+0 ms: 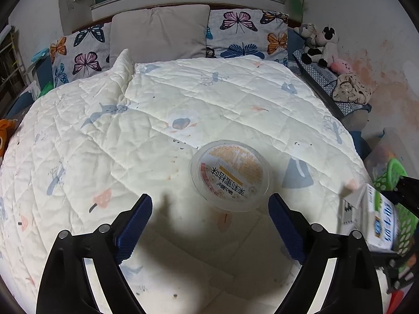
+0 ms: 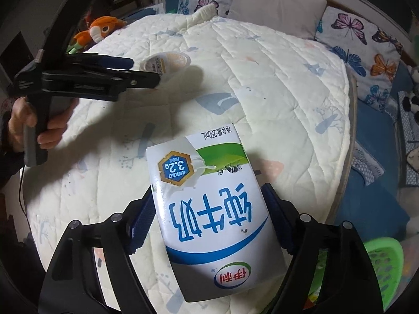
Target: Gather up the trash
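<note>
A milk carton (image 2: 212, 214) sits clamped lengthwise in the right gripper (image 2: 209, 217), above the bed (image 2: 262, 65). The left gripper (image 1: 209, 209), fingers (image 1: 138, 222) wide apart, hovers with a plastic cup (image 1: 230, 174) lying on the quilt just ahead, slightly right of centre.

Left wrist view: milk carton (image 1: 371, 222) smeared by blur at right edge, print unreadable from here, right tongs (image 1: 400, 261) holding it mostly cut off. Green basket (image 1: 390, 170) half hidden behind carton. Small print on plastic cup (image 1: 230, 175) lid too fine for me to read.

Right wrist view: carton (image 2: 209, 209) covers quilt (image 2: 262, 65) under it plus inner faces of my tong pads. Left tongs (image 2: 136, 70) block near side of cup (image 2: 167, 61). Can't tell if they touch. Basket (image 2: 385, 269) clipped by frame bottom right.
</note>
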`<state>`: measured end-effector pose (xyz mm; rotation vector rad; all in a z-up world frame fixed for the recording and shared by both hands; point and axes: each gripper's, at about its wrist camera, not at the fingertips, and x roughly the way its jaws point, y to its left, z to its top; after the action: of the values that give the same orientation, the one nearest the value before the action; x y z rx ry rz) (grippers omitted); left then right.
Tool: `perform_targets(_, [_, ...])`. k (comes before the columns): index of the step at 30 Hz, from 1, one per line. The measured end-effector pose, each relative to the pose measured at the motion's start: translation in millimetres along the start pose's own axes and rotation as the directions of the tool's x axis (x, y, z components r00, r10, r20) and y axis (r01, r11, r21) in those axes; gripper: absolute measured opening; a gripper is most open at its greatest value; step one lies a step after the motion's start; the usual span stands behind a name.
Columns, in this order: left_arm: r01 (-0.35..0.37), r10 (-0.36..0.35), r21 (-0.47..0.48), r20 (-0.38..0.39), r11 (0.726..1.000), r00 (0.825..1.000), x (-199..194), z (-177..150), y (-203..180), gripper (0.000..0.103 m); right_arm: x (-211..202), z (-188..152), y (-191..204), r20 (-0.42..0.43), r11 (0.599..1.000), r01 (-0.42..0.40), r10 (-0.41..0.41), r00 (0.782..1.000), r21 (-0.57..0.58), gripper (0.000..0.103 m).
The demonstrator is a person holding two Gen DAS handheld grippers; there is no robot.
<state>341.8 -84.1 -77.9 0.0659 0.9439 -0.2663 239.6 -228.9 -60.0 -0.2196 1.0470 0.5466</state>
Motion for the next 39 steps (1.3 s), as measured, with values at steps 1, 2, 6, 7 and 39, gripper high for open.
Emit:
perform_targets(1, [0.000, 0.000, 0.003, 0.004, 1.000, 1.000, 0.6, 0.9, -0.5, 0.088, -2.7, -1.1, 1.7, 0.007, 1.000, 0.005, -0.005, 1.000, 0.000, 0.077])
perform_targets(2, [-0.002, 0.002, 0.007, 0.008, 1.000, 1.000, 1.4, 1.9, -1.3, 0.088, -5.3, -2.5, 3.9, 0.011, 1.000, 0.014, -0.014, 1.000, -0.003, 0.077])
perform_targets(6, [-0.009, 0.009, 0.010, 0.009, 1.000, 1.000, 8.8, 6.2, -3.7, 0.088, -11.7, -6.7, 10.0, 0.017, 1.000, 0.013, -0.013, 1.000, 0.004, 0.076])
perform_targets(7, [-0.010, 0.010, 0.011, 0.008, 1.000, 1.000, 10.5, 6.6, -3.6, 0.088, -12.6, -7.4, 10.8, 0.020, 1.000, 0.008, -0.008, 1.000, 0.007, 0.076])
perform_targets(39, [0.035, -0.038, 0.050, 0.053, 0.998, 0.998, 4.6, 6.2, -26.8, 0.054, -59.0, -34.7, 50.7, 0.097, 1.000, -0.011, 0.008, 0.995, 0.025, 0.075])
